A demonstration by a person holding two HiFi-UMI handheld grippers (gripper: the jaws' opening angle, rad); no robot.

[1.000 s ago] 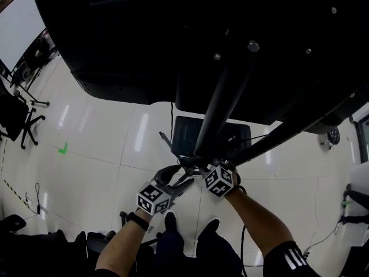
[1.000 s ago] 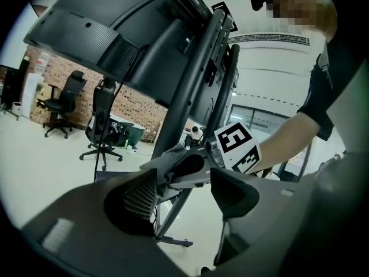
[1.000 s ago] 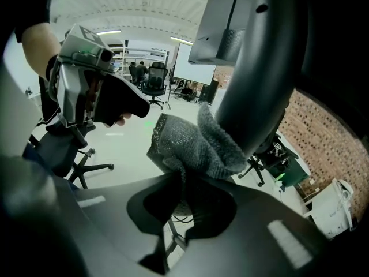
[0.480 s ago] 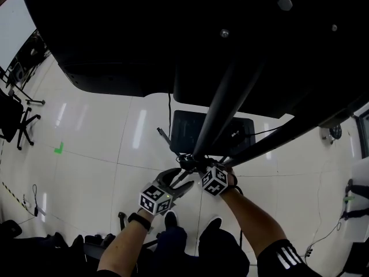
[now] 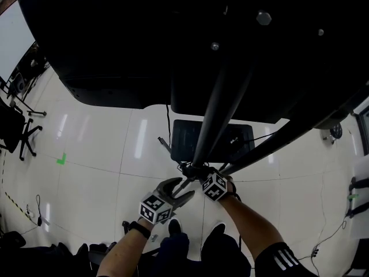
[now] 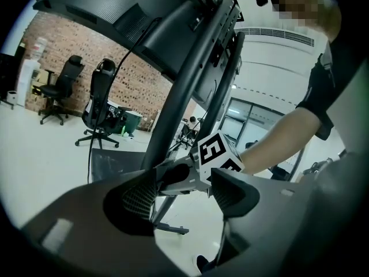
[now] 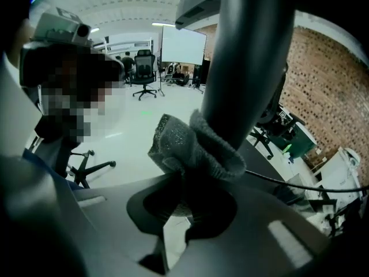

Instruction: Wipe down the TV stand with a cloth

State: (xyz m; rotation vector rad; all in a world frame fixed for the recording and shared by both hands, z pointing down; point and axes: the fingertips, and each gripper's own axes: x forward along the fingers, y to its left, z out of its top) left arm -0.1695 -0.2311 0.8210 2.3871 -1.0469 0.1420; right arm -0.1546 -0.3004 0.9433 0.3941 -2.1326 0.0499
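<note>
The TV stand's black pole (image 5: 222, 105) runs down from the big black TV (image 5: 144, 33) to a dark base (image 5: 187, 134) on the white floor. My right gripper (image 5: 194, 172) is at the lower end of the pole. It is shut on a grey cloth (image 7: 193, 149), which is bunched against the pole (image 7: 248, 56). My left gripper (image 5: 183, 190) sits just left of it, open and holding nothing. In the left gripper view the open jaws (image 6: 181, 189) face the pole (image 6: 184, 91) and the right gripper's marker cube (image 6: 216, 152).
A second slanted stand bar (image 5: 277, 140) runs to the right. Office chairs (image 5: 17, 120) stand at the far left and a green tape mark (image 5: 61, 159) is on the floor. A cable (image 5: 323, 235) trails at the right. The person's feet (image 5: 173, 229) are below the grippers.
Both grippers have stayed at the foot of the pole. They sit a little lower in the head view, the left one slightly nearer the person. The cloth remains held.
</note>
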